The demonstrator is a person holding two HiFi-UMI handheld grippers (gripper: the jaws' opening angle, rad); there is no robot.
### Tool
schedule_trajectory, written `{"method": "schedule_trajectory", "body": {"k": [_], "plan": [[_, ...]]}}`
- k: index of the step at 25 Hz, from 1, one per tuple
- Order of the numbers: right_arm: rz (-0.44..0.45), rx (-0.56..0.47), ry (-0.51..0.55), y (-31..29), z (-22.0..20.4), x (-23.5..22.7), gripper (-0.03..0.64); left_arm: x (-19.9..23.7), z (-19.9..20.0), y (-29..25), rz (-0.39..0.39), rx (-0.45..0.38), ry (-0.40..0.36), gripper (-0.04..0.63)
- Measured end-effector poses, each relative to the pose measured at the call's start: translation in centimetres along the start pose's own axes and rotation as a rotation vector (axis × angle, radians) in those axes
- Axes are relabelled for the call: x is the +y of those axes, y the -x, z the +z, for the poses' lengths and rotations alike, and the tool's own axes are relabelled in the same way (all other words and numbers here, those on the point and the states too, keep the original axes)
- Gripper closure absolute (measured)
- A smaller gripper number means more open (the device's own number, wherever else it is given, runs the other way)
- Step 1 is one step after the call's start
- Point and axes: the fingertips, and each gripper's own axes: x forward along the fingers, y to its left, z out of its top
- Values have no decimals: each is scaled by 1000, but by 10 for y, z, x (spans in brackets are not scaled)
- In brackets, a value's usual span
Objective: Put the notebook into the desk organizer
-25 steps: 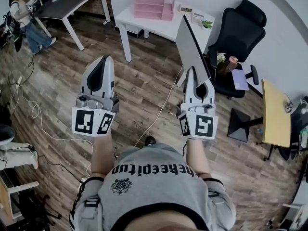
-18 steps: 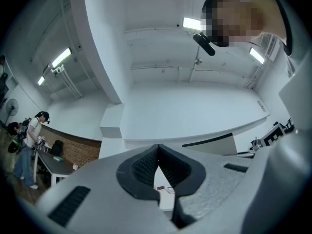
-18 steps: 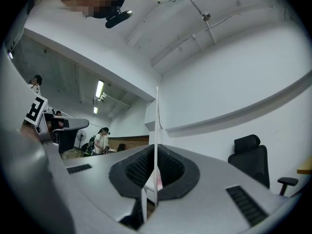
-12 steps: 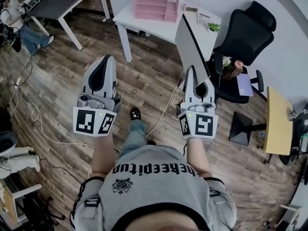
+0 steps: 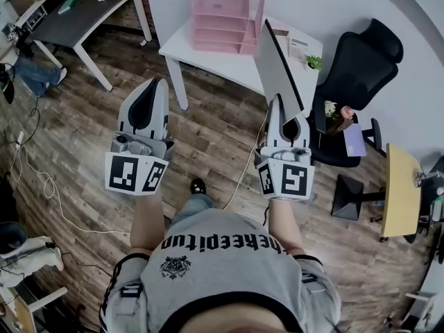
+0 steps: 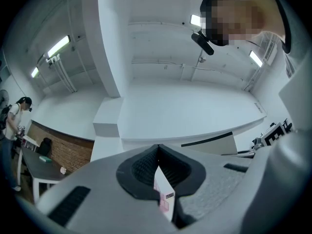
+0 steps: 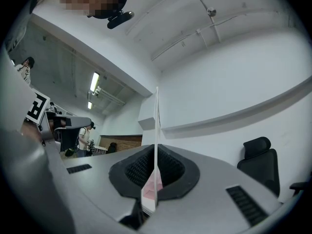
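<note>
My right gripper [image 5: 281, 104] is shut on the notebook [image 5: 277, 64], a thin grey slab held upright and pointing forward. In the right gripper view the notebook [image 7: 156, 126] shows edge-on as a thin line rising from between the pads. The pink desk organizer [image 5: 225, 16] stands on a white table [image 5: 222, 57] ahead, just left of the notebook's far end. My left gripper [image 5: 149, 92] is held level at the left, shut with nothing in it. A sliver of the pink organizer [image 6: 163, 201] shows below its closed tips.
A black office chair [image 5: 357, 54] stands right of the white table, and a second seat holds flowers [image 5: 333, 111] and a purple pad [image 5: 354, 141]. There is a dark table [image 5: 76, 12] at far left and a yellow-topped table [image 5: 395, 182] at right. Cables [image 5: 41, 179] trail across the wooden floor.
I have walked forward: the white table and pink organizer have come nearer and shifted toward the middle. Both grippers keep their pose, the notebook still held.
</note>
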Motion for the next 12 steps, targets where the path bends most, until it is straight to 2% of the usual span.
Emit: {"method": "schedule_trajectory", "body": {"k": [7,12], "plan": [[-35,-2,19,-80,-20,14,607,67,-25,-54,-37,4,10,592],[-58,4,72,-117,-32,24,607,100,-39,-75,-77,6,13,592]]}}
